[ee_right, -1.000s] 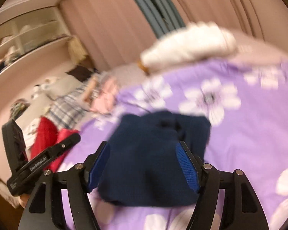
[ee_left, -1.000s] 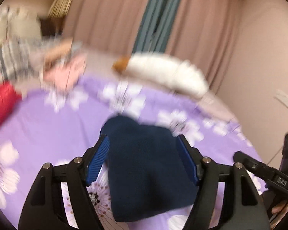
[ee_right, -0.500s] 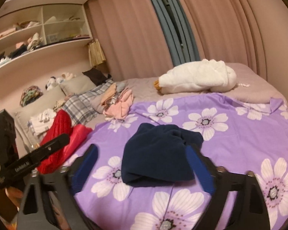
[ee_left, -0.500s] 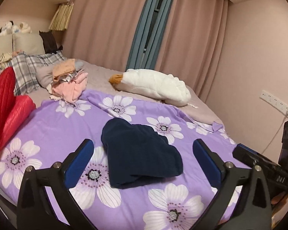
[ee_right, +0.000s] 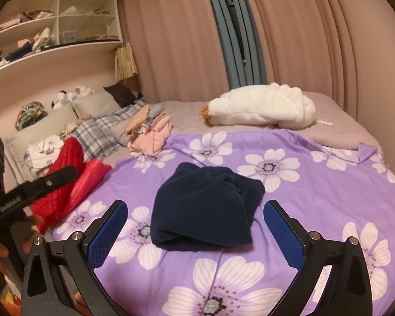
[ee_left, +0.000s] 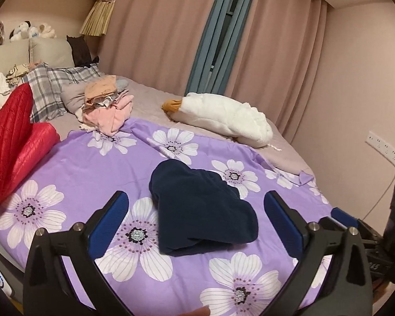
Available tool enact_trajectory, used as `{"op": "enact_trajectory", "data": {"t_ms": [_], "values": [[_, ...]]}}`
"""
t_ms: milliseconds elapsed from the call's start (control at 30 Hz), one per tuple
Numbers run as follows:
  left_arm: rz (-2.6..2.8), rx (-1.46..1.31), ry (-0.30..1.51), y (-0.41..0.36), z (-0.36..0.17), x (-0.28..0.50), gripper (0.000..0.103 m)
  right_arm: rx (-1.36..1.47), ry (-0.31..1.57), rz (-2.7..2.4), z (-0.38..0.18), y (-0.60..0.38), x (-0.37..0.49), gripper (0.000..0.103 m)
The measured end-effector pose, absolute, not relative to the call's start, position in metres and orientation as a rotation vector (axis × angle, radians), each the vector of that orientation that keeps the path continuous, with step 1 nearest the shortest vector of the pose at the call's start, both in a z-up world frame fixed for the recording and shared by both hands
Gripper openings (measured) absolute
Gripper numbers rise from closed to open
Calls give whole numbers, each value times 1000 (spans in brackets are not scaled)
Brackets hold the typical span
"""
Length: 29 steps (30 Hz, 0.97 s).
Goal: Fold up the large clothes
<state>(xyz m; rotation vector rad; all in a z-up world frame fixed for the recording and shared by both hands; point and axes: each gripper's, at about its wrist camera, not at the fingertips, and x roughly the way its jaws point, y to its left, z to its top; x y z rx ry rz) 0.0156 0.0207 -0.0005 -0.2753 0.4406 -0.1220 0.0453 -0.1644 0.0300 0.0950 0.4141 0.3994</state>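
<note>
navy folded garment [ee_left: 201,208] sits mid-spread on the purple floral sheet [ee_left: 79,163], nothing on top of it. left gripper [ee_left: 196,220] and right gripper [ee_right: 196,221] hover near it, jaws just sprung wide, holding nothing. red quilted jacket [ee_left: 10,142] lies left, pink clothes pile [ee_left: 108,110] and white goose plush [ee_left: 223,118] far.

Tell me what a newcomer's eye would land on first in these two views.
First the dark navy garment, folded into a bundle in the middle of the purple flowered sheet. Next the red quilted jacket at the bed's left edge, and the white plush goose lying near the curtains.
</note>
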Motion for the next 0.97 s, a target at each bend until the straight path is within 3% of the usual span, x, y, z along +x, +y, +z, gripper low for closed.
{"op": "enact_trajectory", "data": {"t_ms": [967], "values": [[-102,-261,396,21,6,9,103,100,419,346,31,-172,45,102]]}}
